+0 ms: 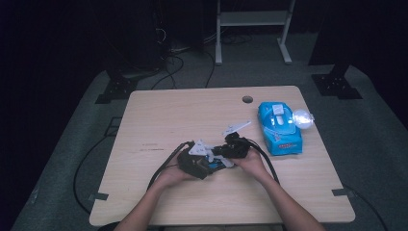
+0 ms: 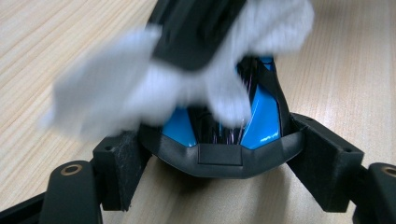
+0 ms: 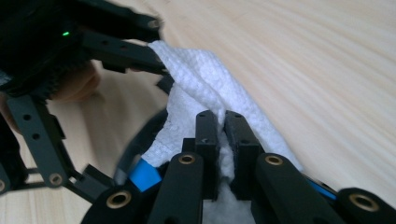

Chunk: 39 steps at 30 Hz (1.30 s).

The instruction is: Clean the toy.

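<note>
While the left tool (image 2: pixel 219 154) clamps a blue-black object (image 2: pixel 219 140), the right tool (image 3: pixel 223 135) (close-up) pinches a white wipe (image 3: pixel 201 84) — overhead blurs both.

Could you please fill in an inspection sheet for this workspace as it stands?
Surface: light wooden table, round hole near far edge.
Job's things: blue-and-black plastic object; white textured cloth over it.
Clutter: blue wipes packet, clear shiny wrapper beside it.
Grippers: left gripper clamps the object; right gripper pinches the cloth.
Cables: black cables trail from both grippers; more on the floor.
Surroundings: grey carpet, white metal frame, dark background.
</note>
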{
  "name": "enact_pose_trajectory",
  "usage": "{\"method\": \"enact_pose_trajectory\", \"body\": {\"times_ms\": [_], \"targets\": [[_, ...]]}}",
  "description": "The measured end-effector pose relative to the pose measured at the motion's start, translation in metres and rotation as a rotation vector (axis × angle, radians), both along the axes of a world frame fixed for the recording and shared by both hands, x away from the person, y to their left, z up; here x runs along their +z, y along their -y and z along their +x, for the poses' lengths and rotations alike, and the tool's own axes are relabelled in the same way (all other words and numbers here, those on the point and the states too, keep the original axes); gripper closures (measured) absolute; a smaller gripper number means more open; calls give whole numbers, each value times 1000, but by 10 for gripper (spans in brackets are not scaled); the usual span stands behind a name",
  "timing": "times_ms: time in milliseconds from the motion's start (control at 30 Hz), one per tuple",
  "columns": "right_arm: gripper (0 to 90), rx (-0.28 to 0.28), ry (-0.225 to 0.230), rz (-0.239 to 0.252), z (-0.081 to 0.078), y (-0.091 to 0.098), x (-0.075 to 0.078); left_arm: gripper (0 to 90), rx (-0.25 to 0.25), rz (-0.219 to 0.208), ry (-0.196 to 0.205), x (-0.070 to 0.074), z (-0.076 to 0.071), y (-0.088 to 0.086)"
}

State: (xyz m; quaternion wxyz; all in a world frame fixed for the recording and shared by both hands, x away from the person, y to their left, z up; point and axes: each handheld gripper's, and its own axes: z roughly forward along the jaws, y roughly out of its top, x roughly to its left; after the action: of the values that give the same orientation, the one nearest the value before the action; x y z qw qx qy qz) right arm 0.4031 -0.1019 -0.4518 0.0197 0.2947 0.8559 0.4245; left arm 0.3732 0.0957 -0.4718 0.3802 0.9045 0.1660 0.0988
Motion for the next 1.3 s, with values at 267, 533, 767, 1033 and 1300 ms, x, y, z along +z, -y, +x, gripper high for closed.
{"method": "enact_pose_trajectory", "body": {"times_ms": [267,533,767,1033,1300], "targets": [[839,-112,34,-77,13,36,0,240,1,0,-6,0,1,-1],[838,-200,5,-48,9,81,-9,240,-1,3,-3,0,1,-1],[838,-194,-26,-24,-10,99,-14,240,-2,8,-2,0,0,-1],[837,-169,-67,-52,-17,103,-17,240,-1,6,-3,0,1,-1],[837,-207,-73,42,10,94,-6,240,-1,2,-4,0,1,0]]}}
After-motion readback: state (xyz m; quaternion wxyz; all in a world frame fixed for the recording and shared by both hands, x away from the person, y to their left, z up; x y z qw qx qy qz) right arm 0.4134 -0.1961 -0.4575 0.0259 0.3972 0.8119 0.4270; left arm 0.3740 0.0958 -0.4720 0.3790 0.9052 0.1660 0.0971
